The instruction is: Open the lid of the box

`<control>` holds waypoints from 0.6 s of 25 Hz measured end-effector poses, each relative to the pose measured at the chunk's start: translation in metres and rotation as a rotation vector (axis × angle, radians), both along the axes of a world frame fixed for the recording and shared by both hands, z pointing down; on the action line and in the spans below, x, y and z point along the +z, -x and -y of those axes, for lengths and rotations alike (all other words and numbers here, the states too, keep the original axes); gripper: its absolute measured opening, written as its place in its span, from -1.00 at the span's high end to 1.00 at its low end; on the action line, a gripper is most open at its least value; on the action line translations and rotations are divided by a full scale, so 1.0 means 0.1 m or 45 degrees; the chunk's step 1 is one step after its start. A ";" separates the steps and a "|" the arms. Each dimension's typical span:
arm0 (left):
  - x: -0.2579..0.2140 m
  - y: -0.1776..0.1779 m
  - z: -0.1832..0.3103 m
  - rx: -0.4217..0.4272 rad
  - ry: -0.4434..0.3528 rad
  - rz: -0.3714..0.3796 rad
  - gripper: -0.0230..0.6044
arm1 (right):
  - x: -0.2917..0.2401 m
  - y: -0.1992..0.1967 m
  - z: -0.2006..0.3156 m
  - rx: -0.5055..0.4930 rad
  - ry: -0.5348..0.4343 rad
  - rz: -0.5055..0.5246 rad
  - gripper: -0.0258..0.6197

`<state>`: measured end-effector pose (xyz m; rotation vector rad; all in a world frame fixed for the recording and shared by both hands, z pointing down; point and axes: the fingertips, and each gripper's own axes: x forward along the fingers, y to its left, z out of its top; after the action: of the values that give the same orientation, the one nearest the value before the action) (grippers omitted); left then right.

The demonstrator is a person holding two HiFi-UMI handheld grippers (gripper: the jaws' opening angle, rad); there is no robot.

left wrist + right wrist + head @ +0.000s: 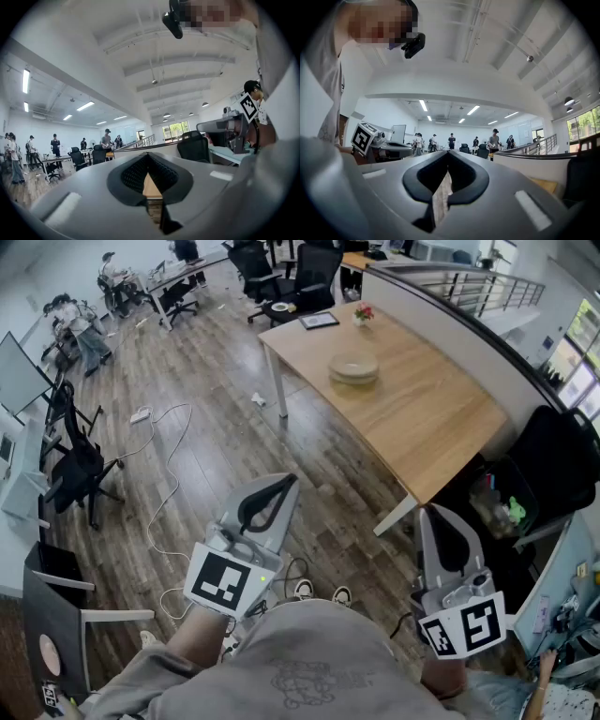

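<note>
Your left gripper (281, 489) and right gripper (432, 521) are both closed and empty.
Each gripper's jaws meet with nothing between them, and you hold both near your body above the wooden floor (216, 446). The counter (422, 418) stands far off to the right, well apart from both. A round pale thing (353, 367) lies on it; you cannot tell whether that is the box.

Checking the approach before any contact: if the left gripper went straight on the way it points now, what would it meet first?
Probably the wooden table. The left gripper, fingers shut and empty, aims toward it, and nothing nearer shows in that line. Depth is unclear, so this is a judgement.
</note>
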<state>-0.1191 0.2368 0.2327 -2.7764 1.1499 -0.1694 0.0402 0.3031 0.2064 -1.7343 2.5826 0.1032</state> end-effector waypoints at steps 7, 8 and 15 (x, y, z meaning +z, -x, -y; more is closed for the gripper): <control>0.02 -0.02 0.00 0.002 -0.009 -0.023 0.93 | 0.02 -0.11 0.03 0.043 -0.006 0.081 0.89; 0.02 -0.04 -0.01 0.010 -0.014 -0.030 0.93 | 0.03 -0.13 0.03 0.042 -0.007 0.077 0.89; 0.07 -0.10 0.07 -0.029 0.006 -0.011 0.87 | 0.07 -0.20 0.10 0.040 -0.009 0.065 0.88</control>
<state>-0.1093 0.2299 0.2396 -2.7716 1.1856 -0.1634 0.0607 0.2935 0.2137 -1.7522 2.5168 0.0673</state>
